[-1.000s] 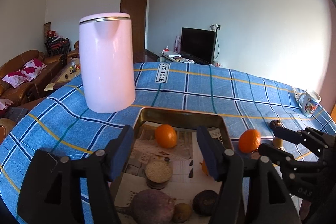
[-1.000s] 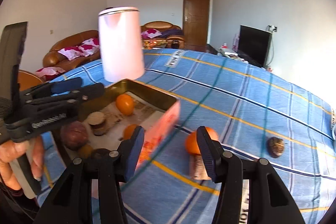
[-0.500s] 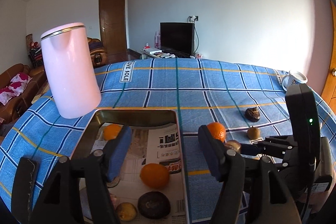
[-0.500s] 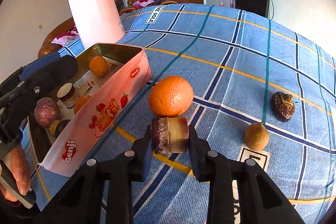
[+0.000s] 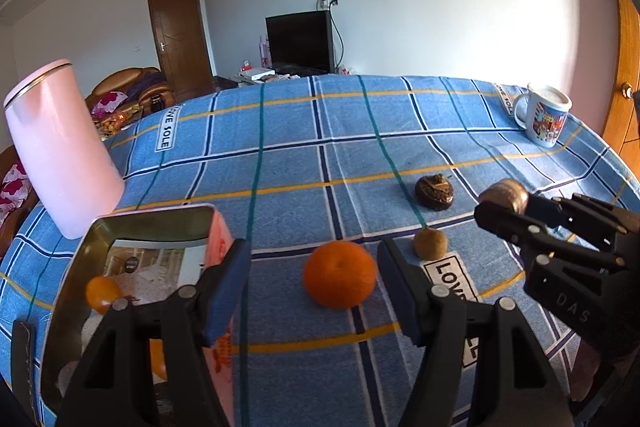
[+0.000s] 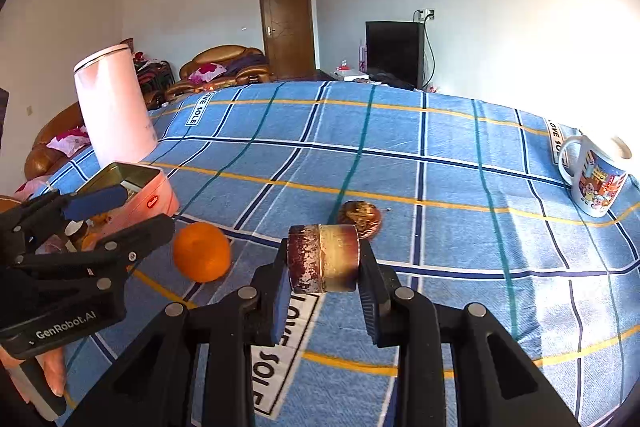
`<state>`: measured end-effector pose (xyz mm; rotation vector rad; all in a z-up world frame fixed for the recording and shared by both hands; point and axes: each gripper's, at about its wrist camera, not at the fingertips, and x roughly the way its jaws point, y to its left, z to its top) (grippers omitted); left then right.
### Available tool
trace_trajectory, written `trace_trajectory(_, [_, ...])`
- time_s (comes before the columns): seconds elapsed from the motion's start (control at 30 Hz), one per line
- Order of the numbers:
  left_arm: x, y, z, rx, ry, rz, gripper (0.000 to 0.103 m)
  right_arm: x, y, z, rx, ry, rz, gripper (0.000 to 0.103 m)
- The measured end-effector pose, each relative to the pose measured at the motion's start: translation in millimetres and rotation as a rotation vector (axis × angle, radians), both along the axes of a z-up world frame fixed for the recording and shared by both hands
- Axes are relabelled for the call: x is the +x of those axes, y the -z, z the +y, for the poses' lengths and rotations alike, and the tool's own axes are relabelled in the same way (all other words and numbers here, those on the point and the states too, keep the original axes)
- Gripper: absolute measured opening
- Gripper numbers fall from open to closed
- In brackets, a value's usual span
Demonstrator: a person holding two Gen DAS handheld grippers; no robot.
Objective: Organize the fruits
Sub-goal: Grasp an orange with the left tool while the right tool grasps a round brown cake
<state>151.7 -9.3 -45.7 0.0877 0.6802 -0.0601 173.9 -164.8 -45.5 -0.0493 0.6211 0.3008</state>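
Observation:
My right gripper (image 6: pixel 323 269) is shut on a short brown cylindrical fruit piece (image 6: pixel 323 258) and holds it above the blue checked tablecloth; it also shows in the left wrist view (image 5: pixel 503 198). My left gripper (image 5: pixel 314 285) is open, its fingers on either side of an orange (image 5: pixel 340 279) that lies on the cloth. The orange also shows in the right wrist view (image 6: pixel 202 251). The pink tin (image 5: pixel 218 239) at the left holds a small orange (image 5: pixel 103 293) and other fruit. A dark wrinkled fruit (image 5: pixel 434 191) and a small brown round fruit (image 5: pixel 430 243) lie on the cloth.
A tall pink kettle (image 5: pixel 60 151) stands behind the tin at the left. A printed mug (image 5: pixel 544 119) stands near the table's far right edge. A wooden door (image 5: pixel 624 75) is at the right.
My right gripper has lifted the brown fruit piece off the cloth. My left gripper has swung right from over the tin and now brackets the orange.

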Motion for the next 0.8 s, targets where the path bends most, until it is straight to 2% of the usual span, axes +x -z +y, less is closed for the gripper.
trace_trajectory(0.13, [16.0,14.8,-15.5,0.028,0.01,0.063,0.068,-1.9,-3.9,-15.9,0.042,0.018,-0.022,0.032])
trace_trajectory(0.3, [29.2,27.6,-14.9,0.021,-0.01,0.132,0.066,-7.2,-6.8,-19.3,0.072,0.006,-0.058,0.032])
trace_trajectory(0.4, [34.9,32.3,-17.2,0.019,-0.001,0.167,0.051,-5.6,-6.0,-20.3,0.093,-0.015,-0.053,0.032])
trace_trajectory(0.43, [36.3,33.6,-17.6,0.016,0.004,0.177,0.051,-5.0,-5.9,-21.4,0.101,-0.016,-0.051,0.032])
trace_trajectory(0.57, [34.2,32.5,-18.9,-0.001,0.002,0.166,0.05,-5.0,-5.5,-29.2,0.15,-0.016,-0.052,0.032])
trace_trajectory(0.8, [13.8,16.4,-23.8,0.001,0.003,0.04,0.05,-14.6,-8.5,-30.1,0.162,-0.02,-0.098,0.032])
